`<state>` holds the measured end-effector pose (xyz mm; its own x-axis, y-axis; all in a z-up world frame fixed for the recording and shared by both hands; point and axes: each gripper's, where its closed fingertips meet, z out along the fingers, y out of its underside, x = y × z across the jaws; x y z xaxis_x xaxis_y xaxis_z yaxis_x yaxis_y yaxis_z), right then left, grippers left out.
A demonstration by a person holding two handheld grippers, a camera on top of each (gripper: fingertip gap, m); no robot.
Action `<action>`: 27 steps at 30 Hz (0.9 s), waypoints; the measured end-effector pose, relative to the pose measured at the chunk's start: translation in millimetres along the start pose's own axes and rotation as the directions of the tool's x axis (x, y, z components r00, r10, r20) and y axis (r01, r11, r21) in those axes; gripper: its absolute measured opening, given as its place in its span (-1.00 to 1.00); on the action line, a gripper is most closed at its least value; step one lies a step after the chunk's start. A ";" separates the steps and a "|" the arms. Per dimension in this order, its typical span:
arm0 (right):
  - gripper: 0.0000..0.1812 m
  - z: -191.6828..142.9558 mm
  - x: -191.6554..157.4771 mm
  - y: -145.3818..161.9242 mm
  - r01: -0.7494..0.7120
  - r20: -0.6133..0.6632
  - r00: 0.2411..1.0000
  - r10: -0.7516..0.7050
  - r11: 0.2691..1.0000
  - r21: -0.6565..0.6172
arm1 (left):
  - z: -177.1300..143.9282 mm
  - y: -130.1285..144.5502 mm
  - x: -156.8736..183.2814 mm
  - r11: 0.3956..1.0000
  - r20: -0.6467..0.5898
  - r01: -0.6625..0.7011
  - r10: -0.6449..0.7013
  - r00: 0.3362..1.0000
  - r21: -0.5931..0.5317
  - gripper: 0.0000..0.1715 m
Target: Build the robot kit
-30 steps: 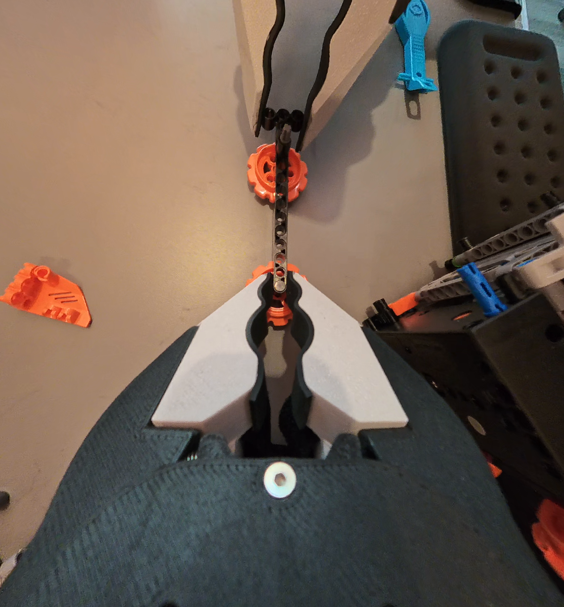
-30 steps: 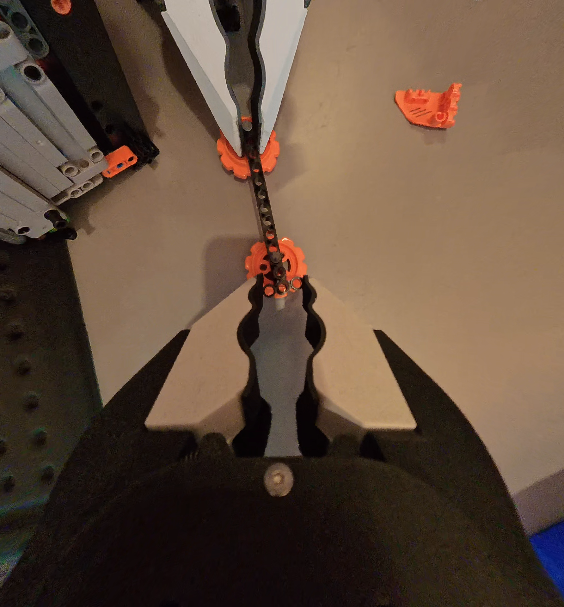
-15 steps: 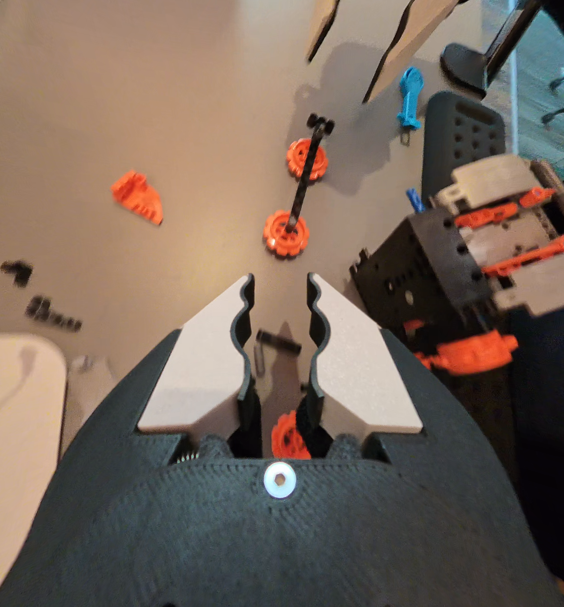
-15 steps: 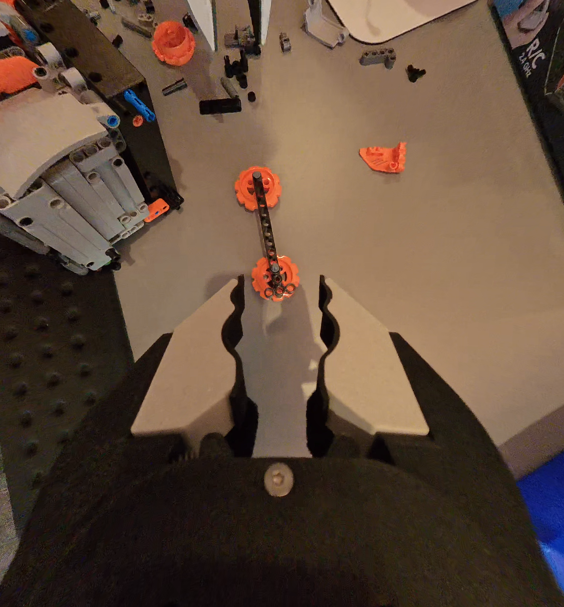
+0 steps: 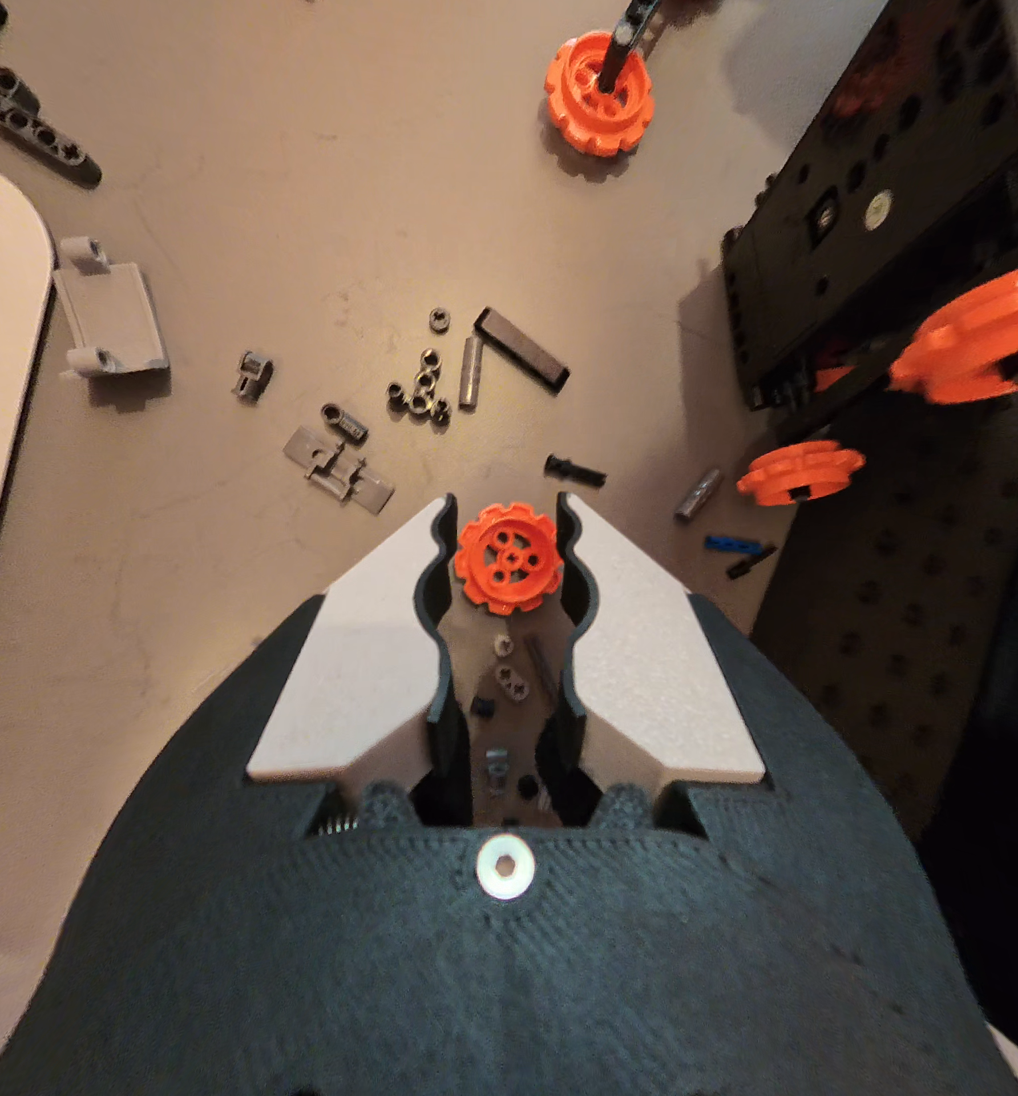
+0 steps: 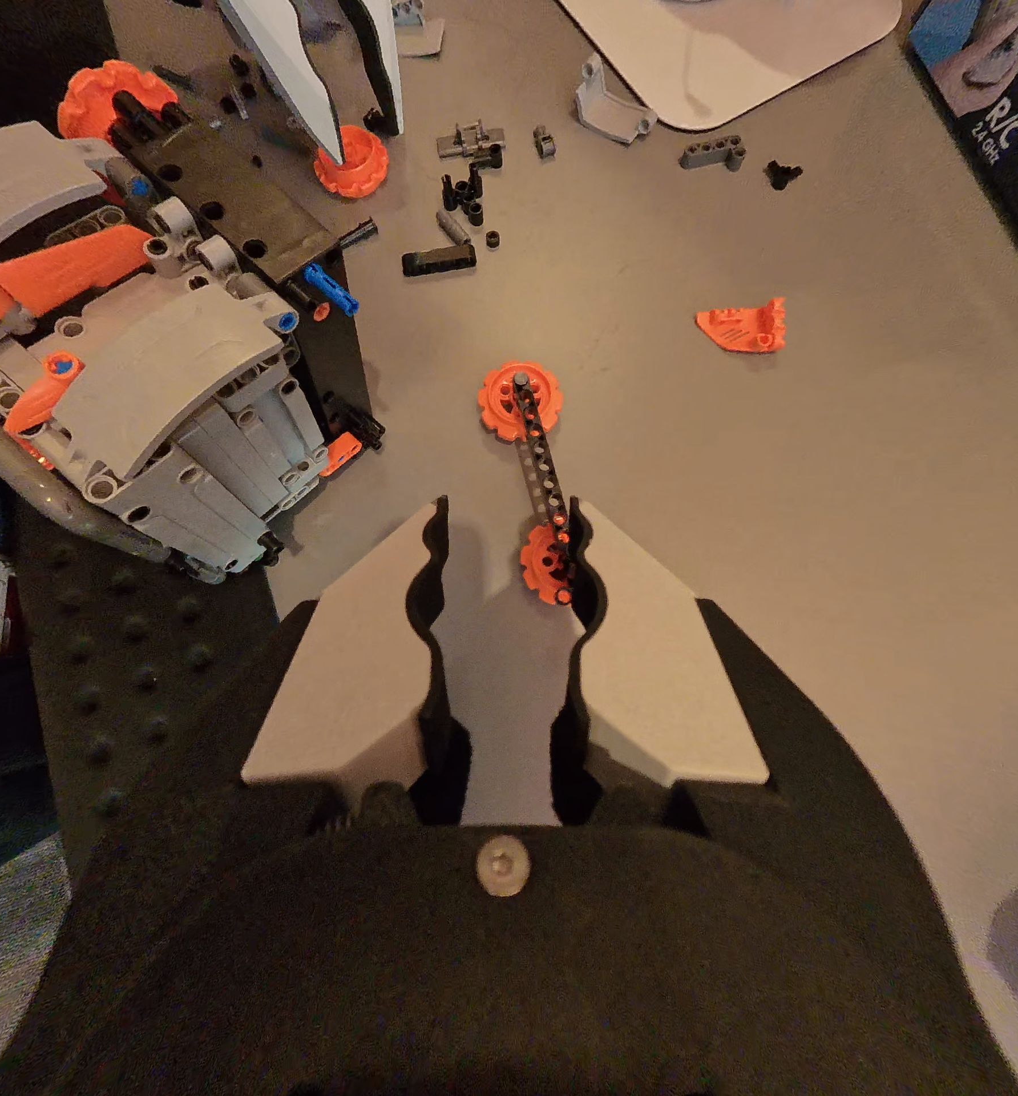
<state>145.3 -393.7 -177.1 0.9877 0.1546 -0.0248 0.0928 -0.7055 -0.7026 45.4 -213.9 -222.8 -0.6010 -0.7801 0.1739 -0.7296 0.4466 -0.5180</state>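
Note:
My left gripper (image 5: pixel 503 504) is open low over the table, and a loose orange toothed wheel (image 5: pixel 509 557) lies between its fingertips. The jaws stand either side of the wheel at their open width. The right wrist view shows the same gripper (image 6: pixel 365 145) and wheel (image 6: pixel 352 163) at the far end. My right gripper (image 6: pixel 509 504) is open and empty above the table. A black holed beam (image 6: pixel 539 462) joining two orange wheels lies below it. The near wheel (image 6: pixel 545 563) is beside my right finger and the far wheel (image 6: pixel 518 400) is ahead.
A large grey, black and orange brick model (image 6: pixel 139 368) stands on the left, partly on a black studded mat (image 6: pixel 109 682). Small loose parts (image 5: pixel 423 379) are scattered mid-table. An orange panel (image 6: pixel 741 326), a grey panel (image 5: pixel 109 314), a white board (image 6: pixel 732 59) and a box (image 6: pixel 998 89) lie around. The tips of one gripper are about 20 cm away from the tips of the other. From the right gripper's tips to the orange panel (image 6: pixel 741 326) is close to 15 cm.
Both grippers let go of the beam with the two wheels and drew back. My left gripper opened and moved over to a loose orange wheel, which now lies between its fingers.

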 end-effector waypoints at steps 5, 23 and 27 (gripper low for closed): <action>-0.48 -9.9 -27.5 -1.7 -0.070 0.079 0.995 0.066 0.997 0.044 | -25.1 1.2 15.1 0.992 -0.089 0.068 -0.059 0.994 0.102 -0.59; -0.51 -5.6 -58.5 -19.3 -0.161 0.116 0.983 0.145 0.976 0.147 | 27.4 -23.0 -25.8 0.998 0.120 -0.036 0.029 0.992 0.060 -0.69; -0.51 -8.1 -56.7 -16.1 -0.170 0.104 0.982 0.155 0.973 0.157 | 30.7 -26.4 -25.8 0.996 0.116 -0.016 0.005 0.993 0.093 -0.84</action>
<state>88.9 -396.7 -158.6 0.9717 0.1140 -0.2070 -0.0976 -0.6041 -0.7909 90.3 -219.0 -239.2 -0.5625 -0.8236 0.0726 -0.6865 0.4163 -0.5962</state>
